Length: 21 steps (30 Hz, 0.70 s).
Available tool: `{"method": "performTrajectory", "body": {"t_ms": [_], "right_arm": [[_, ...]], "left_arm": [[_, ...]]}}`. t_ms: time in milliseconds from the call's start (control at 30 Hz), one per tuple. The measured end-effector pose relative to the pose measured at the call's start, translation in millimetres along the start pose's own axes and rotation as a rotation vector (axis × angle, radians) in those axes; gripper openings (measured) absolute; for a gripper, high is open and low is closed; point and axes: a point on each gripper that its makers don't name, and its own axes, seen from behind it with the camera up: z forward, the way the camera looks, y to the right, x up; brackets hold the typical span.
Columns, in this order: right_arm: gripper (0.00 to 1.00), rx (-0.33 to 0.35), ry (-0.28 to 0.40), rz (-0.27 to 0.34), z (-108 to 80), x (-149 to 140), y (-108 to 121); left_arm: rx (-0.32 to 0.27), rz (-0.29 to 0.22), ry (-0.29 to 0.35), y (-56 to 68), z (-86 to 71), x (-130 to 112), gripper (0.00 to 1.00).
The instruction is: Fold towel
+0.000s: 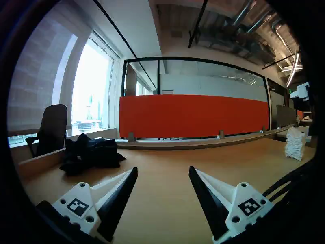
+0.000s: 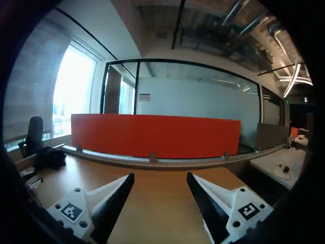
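Fingers (image 1: 115, 195) of the left gripper (image 1: 162, 170) stand spread wide over the wood-grain counter (image 1: 170, 187), gripping nothing. They have white bodies and black inner faces, each with a square black-and-white marker. The right gripper (image 2: 159, 175) gapes just as wide, also empty. Far right in the left gripper view a white stack of towels (image 1: 294, 143) — folded, it seems, though small — rises upright, its long axis vertical. Far left a rumpled dark cloth heap (image 1: 91, 152) sprawls left to right, near a black chair (image 1: 50, 128) and a smooth orange partition (image 1: 191, 116).
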Motion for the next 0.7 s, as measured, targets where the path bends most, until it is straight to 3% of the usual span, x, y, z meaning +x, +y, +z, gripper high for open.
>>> {"method": "performTrajectory", "body": {"t_ms": [367,700], "right_arm": [[1.0,-0.027,0.042,-0.01,5.2,-8.1,22.7],[1.0,-0.021,0.037,-0.017,11.2,-54.7,30.1]], "left_arm": [[0.0,0.001,-0.001,-0.9,-1.0,1.4,0.93],[0.0,0.002,-0.001,-0.8,-1.0,2.1,0.93]]}}
